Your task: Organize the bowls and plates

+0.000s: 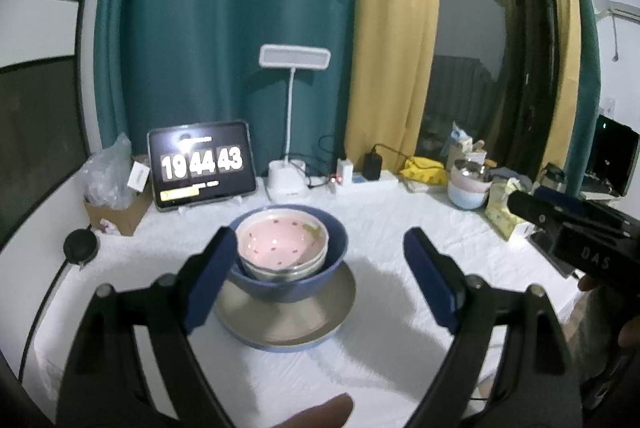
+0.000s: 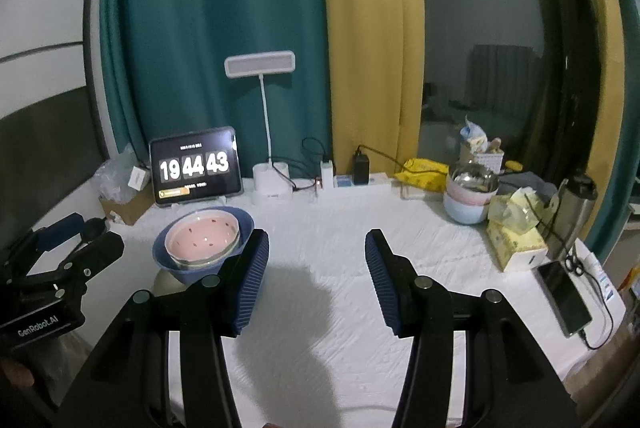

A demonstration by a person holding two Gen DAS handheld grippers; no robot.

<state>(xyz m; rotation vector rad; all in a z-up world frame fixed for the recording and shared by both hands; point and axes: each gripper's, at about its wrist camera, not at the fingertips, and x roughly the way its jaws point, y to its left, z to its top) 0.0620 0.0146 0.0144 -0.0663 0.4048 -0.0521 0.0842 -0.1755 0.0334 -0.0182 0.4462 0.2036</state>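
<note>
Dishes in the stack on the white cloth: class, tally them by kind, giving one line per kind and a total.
Bowls: 3, a blue bowl holding a pink dotted bowl nested in a grey bowl.
Plates: 1, the plate underneath.
Total: 4

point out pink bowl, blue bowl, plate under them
pink bowl (image 1: 280,238), left wrist view, on its spotted inside.
blue bowl (image 1: 334,228), left wrist view, on its right rim.
plate (image 1: 288,320), left wrist view, on its bare front surface.
</note>
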